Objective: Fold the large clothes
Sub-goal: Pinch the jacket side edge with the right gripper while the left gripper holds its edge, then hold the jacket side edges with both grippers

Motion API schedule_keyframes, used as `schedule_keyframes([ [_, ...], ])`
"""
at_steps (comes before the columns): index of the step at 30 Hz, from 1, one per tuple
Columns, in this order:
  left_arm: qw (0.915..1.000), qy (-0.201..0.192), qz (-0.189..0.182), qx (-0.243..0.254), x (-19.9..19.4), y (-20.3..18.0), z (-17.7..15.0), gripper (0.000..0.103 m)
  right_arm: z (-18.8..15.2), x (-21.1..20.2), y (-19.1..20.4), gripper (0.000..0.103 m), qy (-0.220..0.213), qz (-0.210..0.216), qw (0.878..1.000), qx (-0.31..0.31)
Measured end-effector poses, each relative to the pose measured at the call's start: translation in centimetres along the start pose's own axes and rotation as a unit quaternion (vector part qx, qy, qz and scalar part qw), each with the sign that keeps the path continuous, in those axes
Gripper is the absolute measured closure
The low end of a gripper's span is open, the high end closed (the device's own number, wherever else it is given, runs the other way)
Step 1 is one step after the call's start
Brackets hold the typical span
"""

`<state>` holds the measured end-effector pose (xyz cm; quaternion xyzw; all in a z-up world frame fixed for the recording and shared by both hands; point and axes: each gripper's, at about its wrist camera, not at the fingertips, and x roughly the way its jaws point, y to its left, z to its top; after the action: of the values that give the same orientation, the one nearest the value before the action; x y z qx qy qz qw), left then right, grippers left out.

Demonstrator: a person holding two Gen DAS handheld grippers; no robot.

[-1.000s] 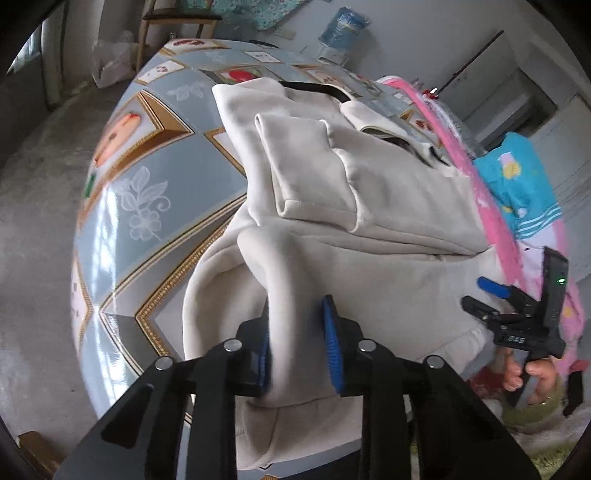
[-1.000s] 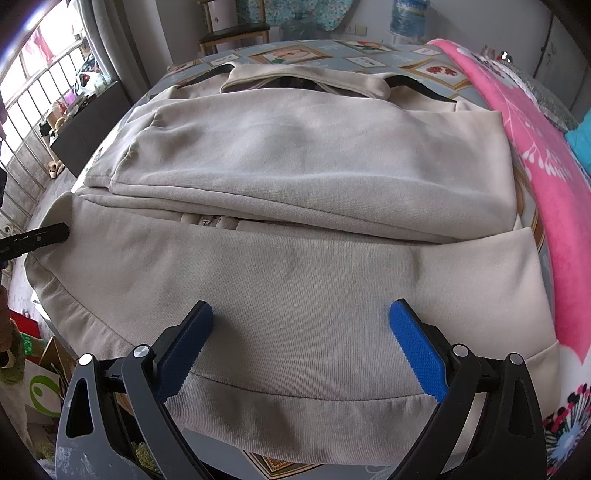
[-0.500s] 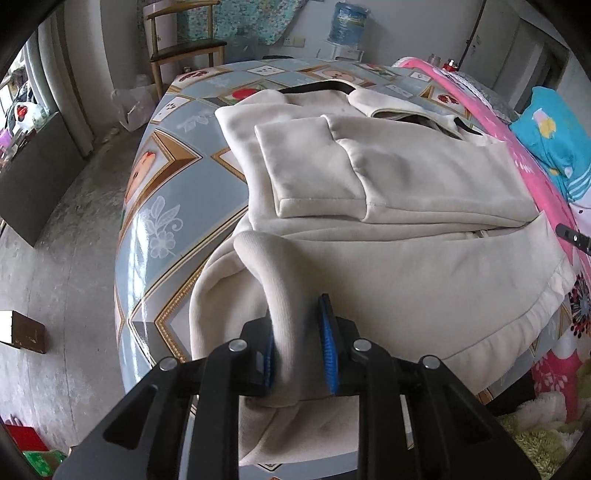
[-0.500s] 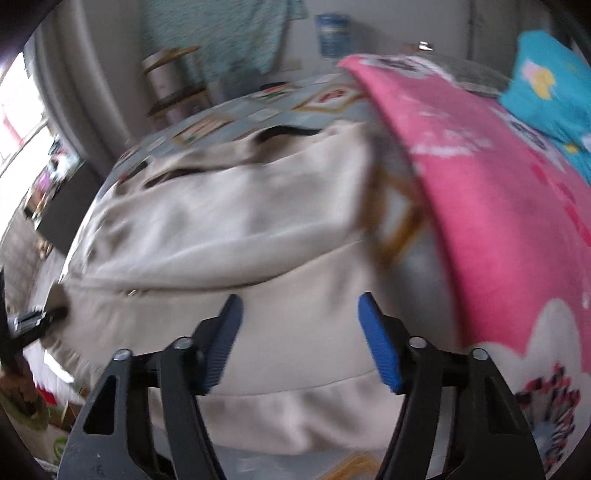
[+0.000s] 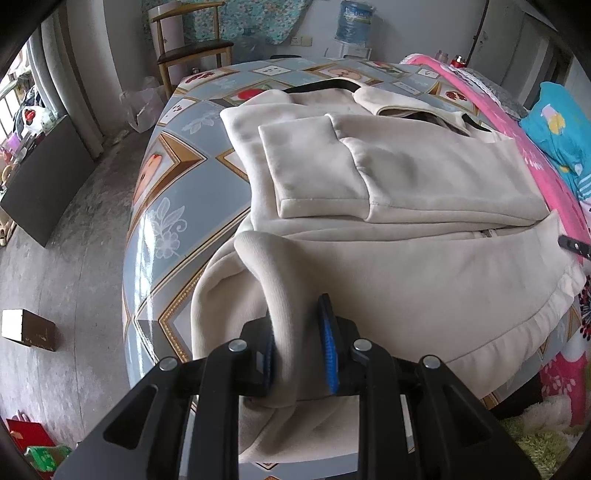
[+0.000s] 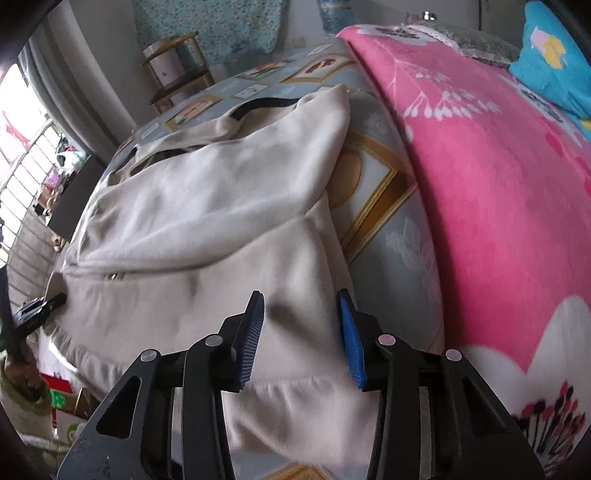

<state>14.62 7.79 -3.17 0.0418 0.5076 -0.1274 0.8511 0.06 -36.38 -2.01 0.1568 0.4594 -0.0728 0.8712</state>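
Observation:
A cream zip-up sweatshirt [image 5: 406,266] lies on the patterned blue table [image 5: 173,206], its sleeves folded across the chest. My left gripper [image 5: 297,321] is shut on a raised fold of cloth at the garment's lower left corner. In the right wrist view the same sweatshirt [image 6: 207,206] reaches the pink blanket's side. My right gripper [image 6: 301,321] hovers over the lower right corner, its jaws closing. The garment's side edge lies between the blue pads [image 6: 349,339], which do not press on it. The left gripper [image 6: 37,310] shows at the far left edge.
A pink flowered blanket [image 6: 498,184] covers the table's right side, with a blue cushion [image 5: 557,129] behind it. A wooden chair [image 5: 192,48] and a water bottle [image 5: 354,18] stand beyond the far end. A small box [image 5: 29,330] lies on the floor at left.
My right gripper has swung right from the middle of the hem to the lower right corner, and its jaws have narrowed. The left gripper keeps its hold on the fold and has turned slightly.

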Motion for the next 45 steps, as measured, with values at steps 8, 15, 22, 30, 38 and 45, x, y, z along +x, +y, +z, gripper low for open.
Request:
schedule_keyframes([
  [8,1.0,0.001,0.003,0.001,0.0,-0.2,0.0,0.082,0.7,0.6,-0.5,0.066,0.017,0.019,1.0,-0.003],
  [15,1.0,-0.001,0.002,0.004,0.0,-0.1,-0.1,0.082,1.5,1.5,-0.8,0.069,0.017,0.03,0.999,0.002],
  [22,1.0,-0.003,0.002,0.004,0.0,-0.1,-0.1,0.082,1.0,1.2,0.4,0.084,0.034,0.001,0.999,-0.039],
  [30,0.9996,-0.007,0.014,0.023,-0.1,-0.5,-0.2,0.082,0.2,0.5,4.9,0.097,0.003,-0.115,0.985,-0.128],
  [38,0.9995,-0.005,0.02,0.024,-0.2,-0.7,-0.1,0.082,-0.8,1.9,5.7,0.096,-0.002,-0.176,0.974,-0.146],
  [45,0.9992,-0.007,0.028,0.026,-0.1,-0.9,-0.1,0.082,-1.0,2.3,6.3,0.095,-0.006,-0.195,0.968,-0.156],
])
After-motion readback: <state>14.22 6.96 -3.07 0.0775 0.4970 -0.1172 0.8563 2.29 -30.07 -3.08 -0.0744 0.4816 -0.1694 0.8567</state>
